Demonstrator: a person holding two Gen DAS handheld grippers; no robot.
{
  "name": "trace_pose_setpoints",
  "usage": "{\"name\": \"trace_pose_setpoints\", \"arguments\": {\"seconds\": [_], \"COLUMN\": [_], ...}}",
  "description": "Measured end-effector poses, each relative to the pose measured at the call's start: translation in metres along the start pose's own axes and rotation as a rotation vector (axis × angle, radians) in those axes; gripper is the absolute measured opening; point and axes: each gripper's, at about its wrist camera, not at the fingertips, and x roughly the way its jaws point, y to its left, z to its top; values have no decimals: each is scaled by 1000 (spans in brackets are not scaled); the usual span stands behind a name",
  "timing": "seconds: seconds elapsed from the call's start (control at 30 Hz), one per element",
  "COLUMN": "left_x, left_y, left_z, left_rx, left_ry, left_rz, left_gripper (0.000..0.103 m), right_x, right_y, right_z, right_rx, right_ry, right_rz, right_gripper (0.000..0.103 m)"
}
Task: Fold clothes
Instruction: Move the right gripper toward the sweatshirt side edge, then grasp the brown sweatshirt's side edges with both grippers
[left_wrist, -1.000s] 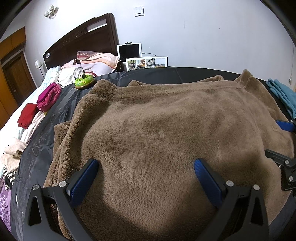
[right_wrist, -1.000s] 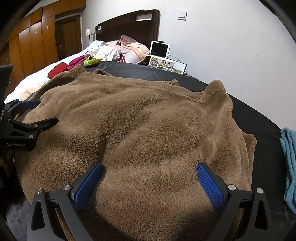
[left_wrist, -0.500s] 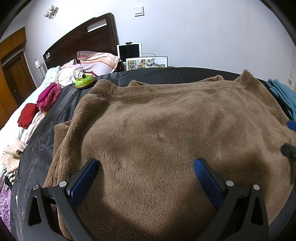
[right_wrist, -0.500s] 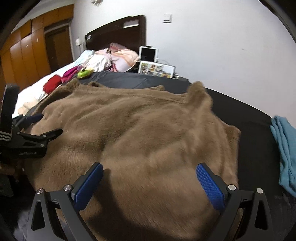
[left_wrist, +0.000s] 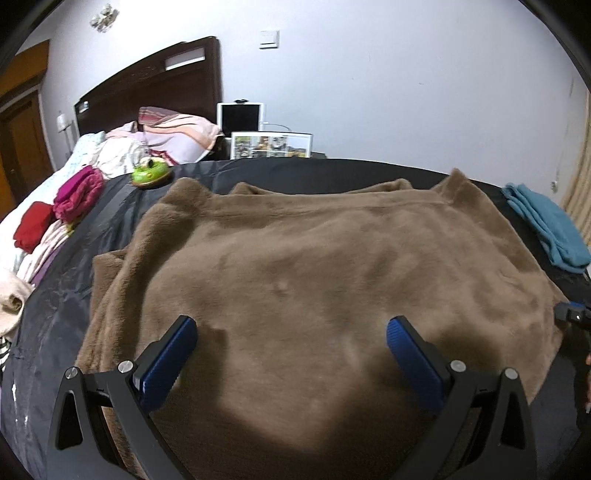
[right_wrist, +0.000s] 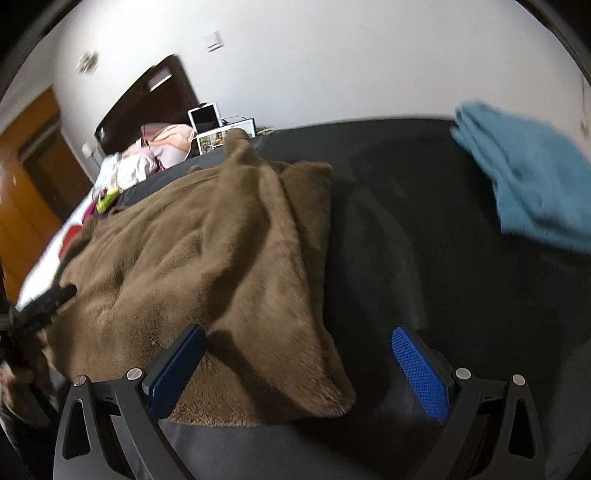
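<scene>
A brown fleece garment (left_wrist: 314, 266) lies spread flat on the black bed cover (left_wrist: 288, 173); it also shows in the right wrist view (right_wrist: 221, 266). My left gripper (left_wrist: 291, 332) is open and empty, hovering over the garment's near hem. My right gripper (right_wrist: 299, 347) is open and empty, straddling the garment's near right corner. The right gripper's tip shows at the left view's right edge (left_wrist: 570, 314); the left gripper shows at the right view's left edge (right_wrist: 44, 302).
A folded teal garment (left_wrist: 546, 225) lies right of the brown one; it also shows in the right wrist view (right_wrist: 528, 177). Red (left_wrist: 33, 225) and magenta (left_wrist: 79, 192) clothes, a green toy (left_wrist: 149, 173), pillows (left_wrist: 173, 133), a photo frame (left_wrist: 271, 146) and a headboard (left_wrist: 155, 81) are at the far left.
My right gripper swung right, from over the garment's middle to its right corner, now facing the teal garment. My left gripper pulled back and rose slightly. Both stayed open.
</scene>
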Motion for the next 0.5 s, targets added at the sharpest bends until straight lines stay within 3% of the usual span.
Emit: {"name": "trace_pose_setpoints", "arguments": {"seconds": [0.5], "left_x": [9], "left_y": [0], "left_z": [-7], "left_rx": [1], "left_ry": [40], "left_rz": [10], "left_gripper": [103], "right_x": [-2], "right_y": [2], "right_z": [-17], "right_rx": [143], "right_ry": [45], "right_rz": [238], "right_gripper": [102]}}
